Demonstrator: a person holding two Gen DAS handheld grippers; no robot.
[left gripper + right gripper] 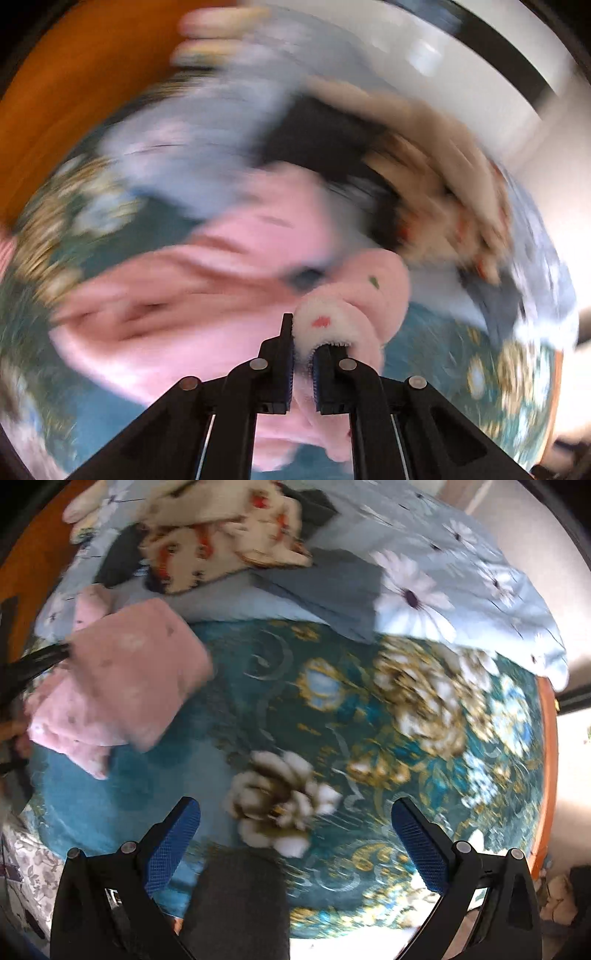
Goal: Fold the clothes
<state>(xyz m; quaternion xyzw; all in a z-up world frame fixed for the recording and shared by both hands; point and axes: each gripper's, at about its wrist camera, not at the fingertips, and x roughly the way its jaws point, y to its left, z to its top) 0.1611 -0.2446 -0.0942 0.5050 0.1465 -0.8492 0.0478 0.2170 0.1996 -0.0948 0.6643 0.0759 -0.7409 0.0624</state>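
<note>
A pink fleece garment (207,295) with small printed spots lies bunched on the teal flowered bedspread (110,413). My left gripper (303,354) is shut on a fold of it, and fuzzy pink cloth bulges out above the pads. The left wrist view is heavily blurred. In the right wrist view the same pink garment (125,679) hangs folded at the left, with the black left gripper (40,657) at its edge. My right gripper (295,834) stands wide open above the bedspread (332,709), nothing between its blue pads (173,845).
A cream garment with red and black print (221,528) and dark clothes (122,554) lie at the far side on a pale blue daisy quilt (424,590). A grey folded cloth (332,590) sits beside them. An orange wooden bed frame (548,738) borders the right.
</note>
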